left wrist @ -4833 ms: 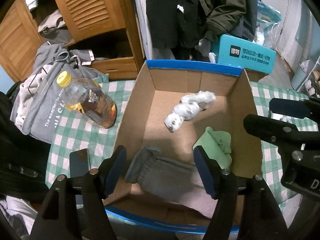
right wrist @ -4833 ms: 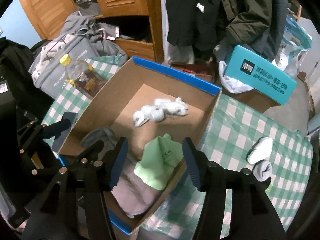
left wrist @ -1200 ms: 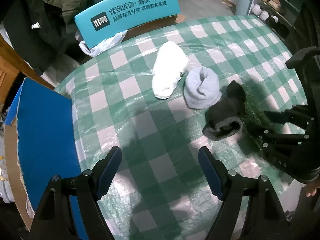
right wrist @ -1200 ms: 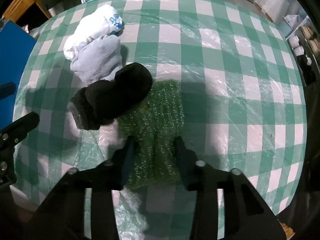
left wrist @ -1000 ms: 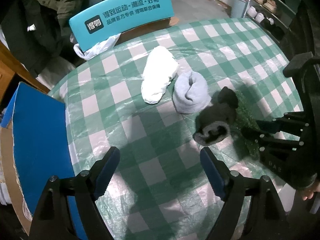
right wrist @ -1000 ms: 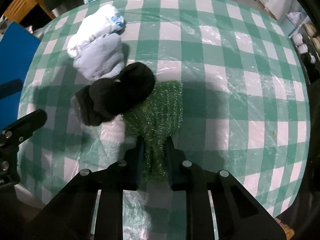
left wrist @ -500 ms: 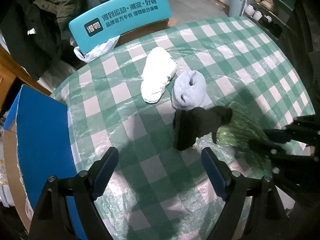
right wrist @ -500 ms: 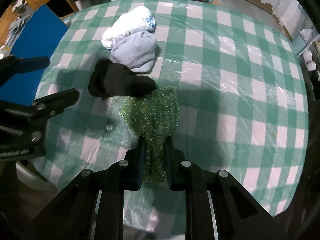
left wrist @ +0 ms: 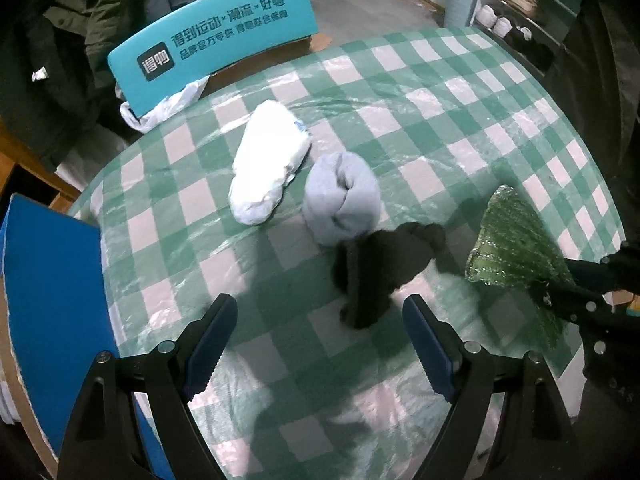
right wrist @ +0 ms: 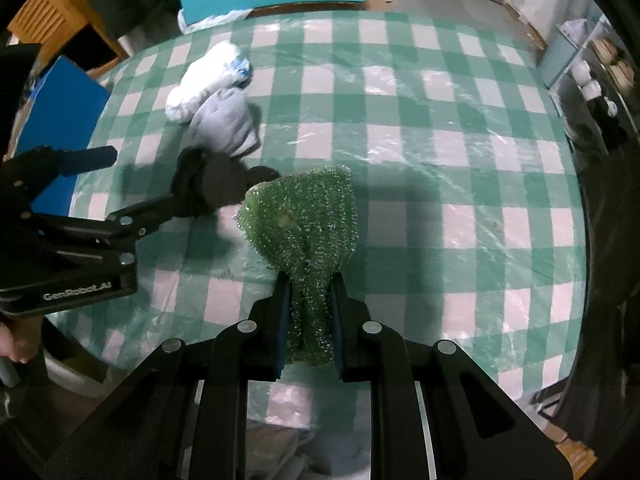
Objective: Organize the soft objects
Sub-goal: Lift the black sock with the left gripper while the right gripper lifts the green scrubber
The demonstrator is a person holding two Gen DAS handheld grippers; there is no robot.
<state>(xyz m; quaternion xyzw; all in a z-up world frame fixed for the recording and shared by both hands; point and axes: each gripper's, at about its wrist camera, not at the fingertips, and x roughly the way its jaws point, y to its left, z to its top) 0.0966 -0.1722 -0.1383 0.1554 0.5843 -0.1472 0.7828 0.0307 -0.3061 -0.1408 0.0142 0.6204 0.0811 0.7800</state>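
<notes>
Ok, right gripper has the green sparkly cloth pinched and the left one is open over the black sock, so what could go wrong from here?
1. The right gripper pinches only one end of the green sparkly cloth; the wide hanging part could slip free or drag on the plastic-covered checked tablecloth.
2. The dark rolled black sock touches the grey rolled sock; the open left gripper could catch both.
3. The two grippers sit close together and may collide.

Three rolled socks [left wrist: 271, 168] (white, grey, black), one green cloth [right wrist: 304, 220]
</notes>
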